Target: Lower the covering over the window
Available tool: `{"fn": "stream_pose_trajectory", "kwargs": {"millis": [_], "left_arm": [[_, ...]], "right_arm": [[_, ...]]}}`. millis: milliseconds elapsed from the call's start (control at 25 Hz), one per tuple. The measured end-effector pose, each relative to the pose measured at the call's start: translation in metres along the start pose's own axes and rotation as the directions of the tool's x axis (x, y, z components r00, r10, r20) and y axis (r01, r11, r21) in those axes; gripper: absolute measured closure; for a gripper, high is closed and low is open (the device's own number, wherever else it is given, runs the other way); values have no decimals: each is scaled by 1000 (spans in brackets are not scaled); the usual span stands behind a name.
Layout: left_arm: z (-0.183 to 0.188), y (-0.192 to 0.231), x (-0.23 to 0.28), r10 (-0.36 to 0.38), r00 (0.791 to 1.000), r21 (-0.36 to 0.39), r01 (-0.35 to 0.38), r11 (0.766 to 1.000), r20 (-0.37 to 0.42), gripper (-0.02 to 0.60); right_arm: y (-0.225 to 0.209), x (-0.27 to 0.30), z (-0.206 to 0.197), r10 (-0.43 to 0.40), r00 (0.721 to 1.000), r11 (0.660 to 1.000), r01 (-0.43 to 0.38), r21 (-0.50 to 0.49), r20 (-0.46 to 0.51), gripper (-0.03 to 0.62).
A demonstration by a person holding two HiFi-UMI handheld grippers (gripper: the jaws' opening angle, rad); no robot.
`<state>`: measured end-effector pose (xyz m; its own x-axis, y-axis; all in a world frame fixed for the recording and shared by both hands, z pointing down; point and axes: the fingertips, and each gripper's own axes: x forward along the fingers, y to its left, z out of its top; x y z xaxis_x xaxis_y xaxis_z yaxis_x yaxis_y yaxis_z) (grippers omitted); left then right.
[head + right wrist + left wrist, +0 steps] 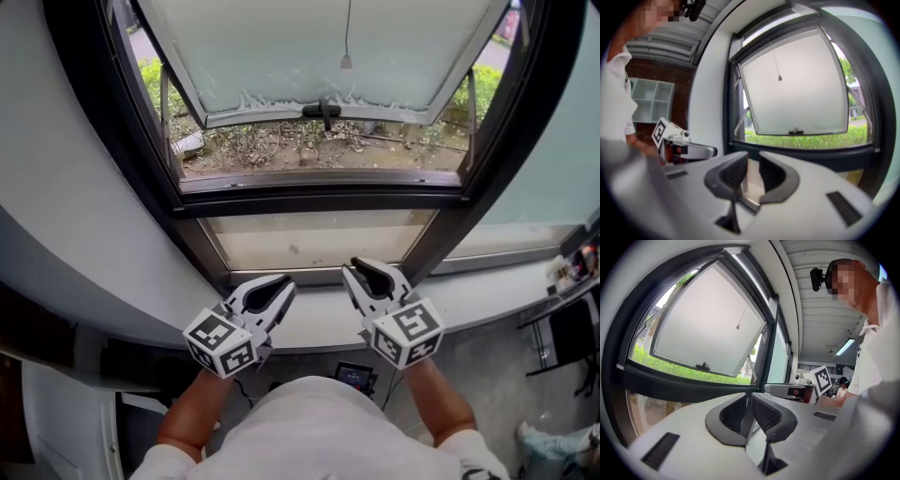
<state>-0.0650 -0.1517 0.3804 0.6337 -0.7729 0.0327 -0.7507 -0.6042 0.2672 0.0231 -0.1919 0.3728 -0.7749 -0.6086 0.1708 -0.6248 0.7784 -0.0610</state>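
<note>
The window (319, 56) has its frosted sash tilted outward, with a black handle (322, 111) on its lower edge. A thin pull cord ending in a small cone (346, 60) hangs in front of the glass; that cone (738, 326) (779, 78) shows in both gripper views. No blind or shade is in view. My left gripper (286, 281) (750, 397) is held low before the sill (319, 309), shut and empty. Beside it, my right gripper (354, 265) (753, 157) has a narrow gap between its pads with nothing in it. Both are far below the cone.
Black frame bars (309, 197) split the window into an upper and a lower pane. A ledge with small items (577, 262) and a black chair (567, 337) stand at the right. White shelving (649, 105) is on the wall to the left.
</note>
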Motion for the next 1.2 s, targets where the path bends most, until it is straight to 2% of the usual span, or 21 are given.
{"fn": "stream_pose_trajectory", "kwargs": {"millis": [280,600,960,1200], "left_arm": [[53,24,17,25,999,143,-31,989,48,545],[114,41,37,48,993,255,-73,964,104,546],[170,45,64,46,989,359,-93,929,137,545],[205,50,76,65,982,390,-130,912,177,545]], "right_arm": [[-20,19,62,-19,997,991,29,-131,72,525],[-45,41,124,-54,990,963,85,-256,127,525],[-72,65,186,-87,979,941,142,-308,186,525],[-85,71,228,-104,965,927,181,-329,239,525]]}}
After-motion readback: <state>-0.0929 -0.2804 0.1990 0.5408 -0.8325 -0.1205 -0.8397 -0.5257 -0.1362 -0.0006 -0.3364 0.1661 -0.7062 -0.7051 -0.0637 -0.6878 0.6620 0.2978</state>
